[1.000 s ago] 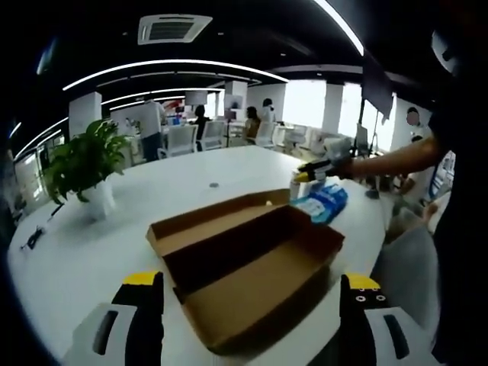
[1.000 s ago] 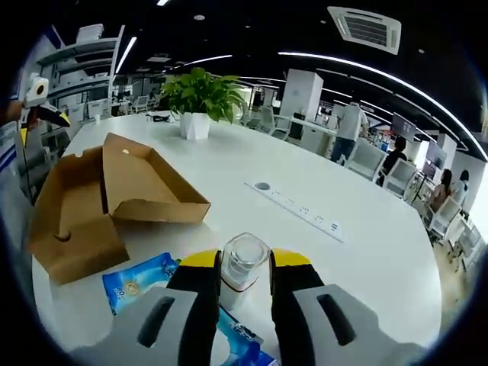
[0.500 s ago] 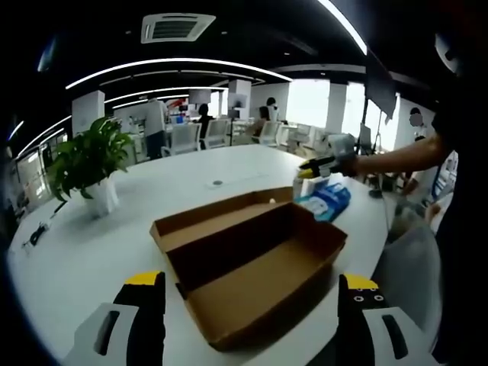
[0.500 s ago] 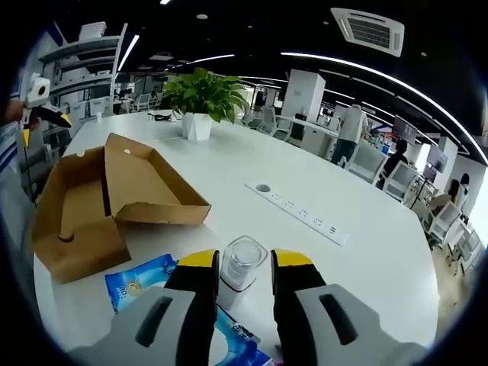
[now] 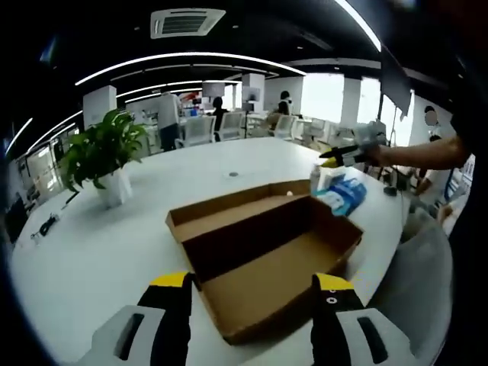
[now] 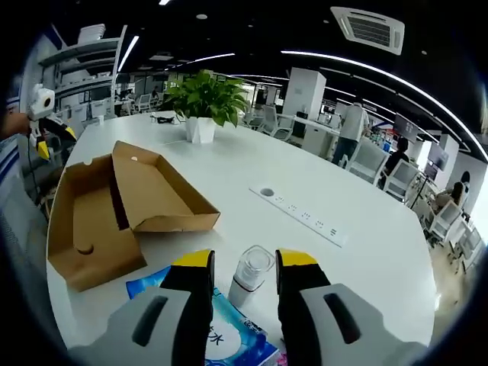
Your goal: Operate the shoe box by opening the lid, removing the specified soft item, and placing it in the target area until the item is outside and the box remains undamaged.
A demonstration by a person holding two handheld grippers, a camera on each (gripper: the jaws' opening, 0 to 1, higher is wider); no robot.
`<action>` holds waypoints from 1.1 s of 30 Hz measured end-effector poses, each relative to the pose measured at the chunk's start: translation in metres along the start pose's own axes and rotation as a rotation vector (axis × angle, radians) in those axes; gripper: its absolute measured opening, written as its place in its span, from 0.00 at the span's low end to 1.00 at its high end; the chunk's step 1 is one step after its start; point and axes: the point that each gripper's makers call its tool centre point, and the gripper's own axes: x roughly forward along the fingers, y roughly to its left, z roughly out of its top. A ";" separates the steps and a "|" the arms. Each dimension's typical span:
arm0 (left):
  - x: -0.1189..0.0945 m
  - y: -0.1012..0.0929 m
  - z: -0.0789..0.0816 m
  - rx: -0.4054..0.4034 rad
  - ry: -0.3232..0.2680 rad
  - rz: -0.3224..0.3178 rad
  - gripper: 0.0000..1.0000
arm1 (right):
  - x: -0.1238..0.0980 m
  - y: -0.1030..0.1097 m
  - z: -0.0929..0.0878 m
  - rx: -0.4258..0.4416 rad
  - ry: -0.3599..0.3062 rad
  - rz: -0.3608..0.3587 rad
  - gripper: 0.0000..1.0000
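Two changes stand out against the earlier frames: the right gripper [image 6: 240,263] now has its jaws spread apart with the small clear bottle [image 6: 249,272] standing free between them, where a second ago they sat tight against it, and the left gripper [image 5: 252,286] has its jaws closer together than before, though still parted and holding nothing. The open shoe box [image 5: 268,255] lies near the table's [image 5: 84,259] edge just beyond the left jaws, its lid folded back and its inside bare cardboard. The soft blue pack [image 6: 217,332] lies flat on the table outside the box, under the right gripper and beside the bottle; in the left gripper view it shows past the box's far corner. A potted plant [image 6: 202,103] stands toward the table's far edge. A power strip [image 6: 301,213] is set into the tabletop well apart from the box.
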 end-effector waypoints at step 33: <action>0.004 0.043 -0.059 -0.149 0.158 0.185 0.25 | 0.034 0.050 0.034 -0.033 0.088 0.128 0.27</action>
